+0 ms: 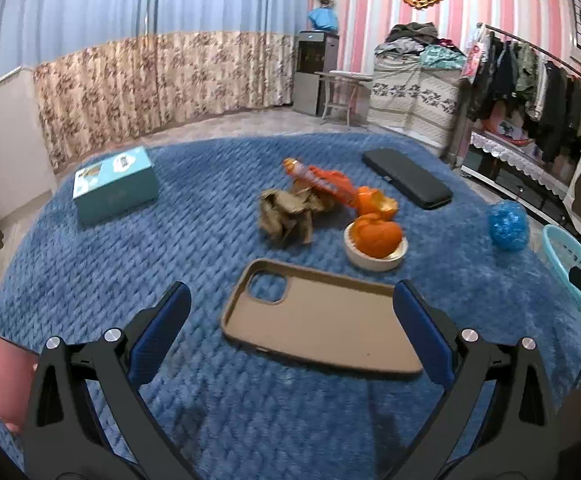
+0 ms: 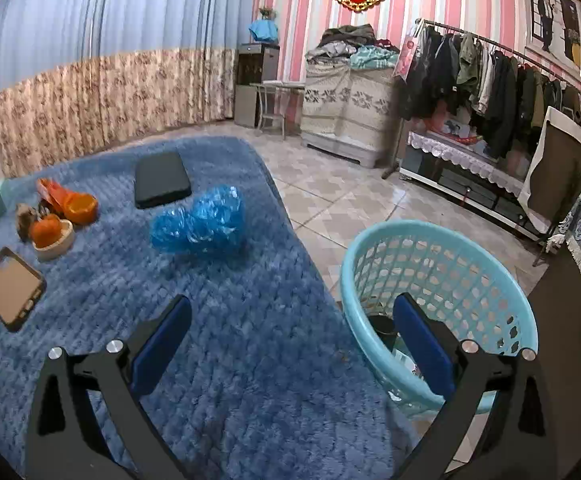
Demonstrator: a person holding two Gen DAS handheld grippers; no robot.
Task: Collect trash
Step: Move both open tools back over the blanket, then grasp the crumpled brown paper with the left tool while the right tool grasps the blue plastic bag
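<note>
Both claws open wide, holding nothing: left gripper (image 1: 290, 312) over tan phone case (image 1: 318, 320), right gripper (image 2: 290, 320) w/ blue basket (image 2: 502, 280) beside it.

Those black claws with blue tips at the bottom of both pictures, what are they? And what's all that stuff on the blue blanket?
They are two grabbing tools that a person holds, each with a camera on it. The left gripper and the right gripper are both open and hold nothing. On the fluffy blue blanket lie a tan phone case, crumpled brown paper, an orange wrapper, orange peels in a small white dish, a crumpled blue plastic bag, a black phone and a teal box. Beside the blanket stands a light-blue plastic basket.
</note>
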